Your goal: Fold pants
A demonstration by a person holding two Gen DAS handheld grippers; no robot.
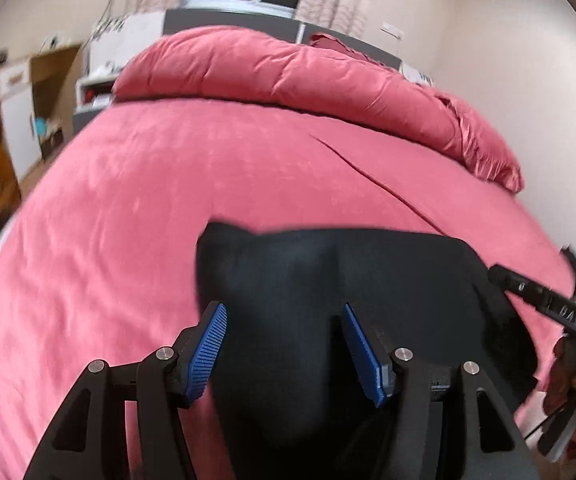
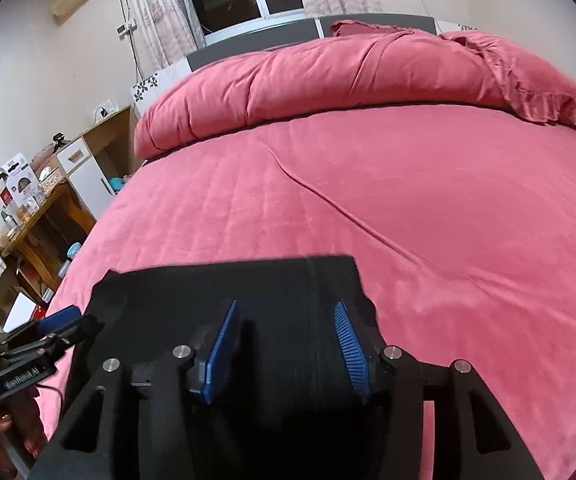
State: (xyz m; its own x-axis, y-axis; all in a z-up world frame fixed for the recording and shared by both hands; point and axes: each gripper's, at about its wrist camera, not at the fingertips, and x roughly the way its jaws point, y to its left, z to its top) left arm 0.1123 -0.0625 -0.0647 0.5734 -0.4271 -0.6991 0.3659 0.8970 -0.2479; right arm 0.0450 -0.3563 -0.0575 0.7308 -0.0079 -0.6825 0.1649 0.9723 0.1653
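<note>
The black pants lie folded on the pink bed near its front edge; they also show in the right wrist view. My left gripper is open, its blue pads apart just above the pants' near part. My right gripper is open too, over the pants' right part. Each gripper shows at the edge of the other's view: the right one at the pants' right side, the left one at their left side. Neither holds cloth.
The pink bed sheet has a long crease across its middle. A rolled pink duvet and a pillow lie at the head. A wooden desk and shelves stand left of the bed.
</note>
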